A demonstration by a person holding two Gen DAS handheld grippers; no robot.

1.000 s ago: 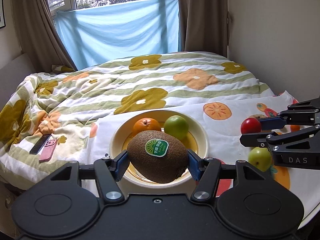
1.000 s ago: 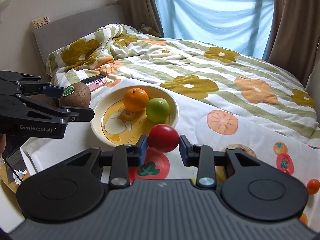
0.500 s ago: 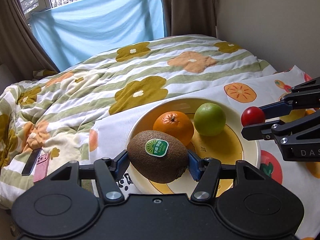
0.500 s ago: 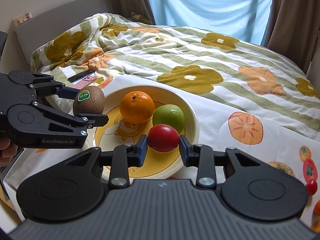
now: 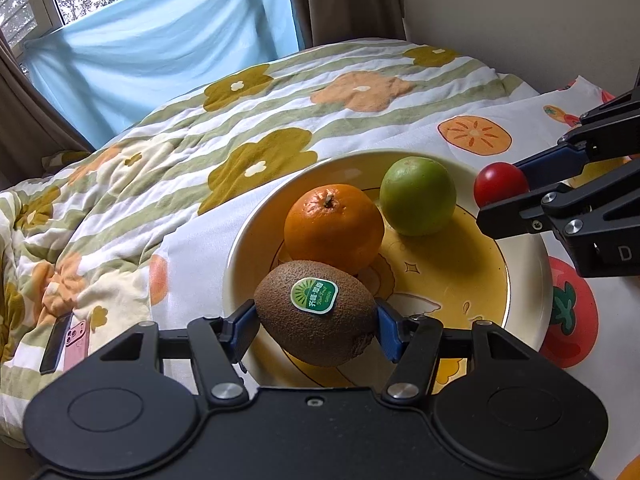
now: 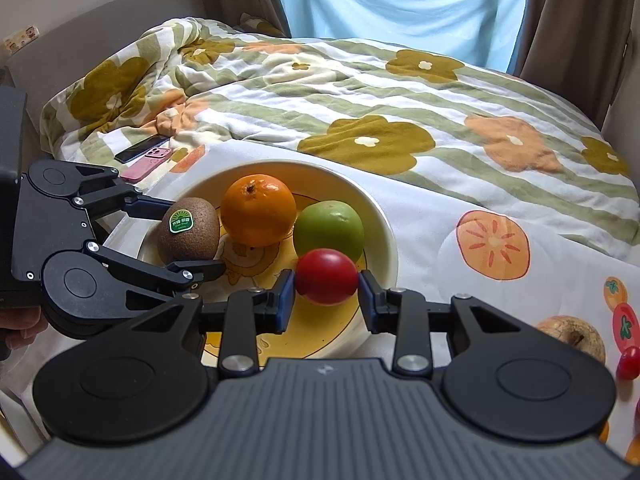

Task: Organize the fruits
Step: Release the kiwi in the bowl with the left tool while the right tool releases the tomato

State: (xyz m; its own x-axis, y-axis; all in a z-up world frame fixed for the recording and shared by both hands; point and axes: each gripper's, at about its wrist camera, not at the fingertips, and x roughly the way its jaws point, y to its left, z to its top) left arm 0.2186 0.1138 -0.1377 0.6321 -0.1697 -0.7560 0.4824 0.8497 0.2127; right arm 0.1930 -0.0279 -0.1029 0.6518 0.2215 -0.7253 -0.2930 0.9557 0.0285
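Two grippers: each carries one fruit above the plate.
Bed: striped quilt (image 6: 360, 92) with yellow and orange flowers.
Plate: round cream-rimmed yellow ceramic plate (image 5: 524, 240) on a fruit-print cloth (image 6: 460, 248).
Left gripper (image 5: 316, 326): fingers partly open, clamped on the brown fuzzy stickered kiwi (image 5: 316, 312) over the plate's near rim.
Orange tangerine (image 5: 334, 228): in the plate, beside the round green fruit (image 5: 418, 196).
Right gripper (image 6: 327, 294): fingers closed on the small red round tomato (image 6: 326, 276), over the plate's edge.
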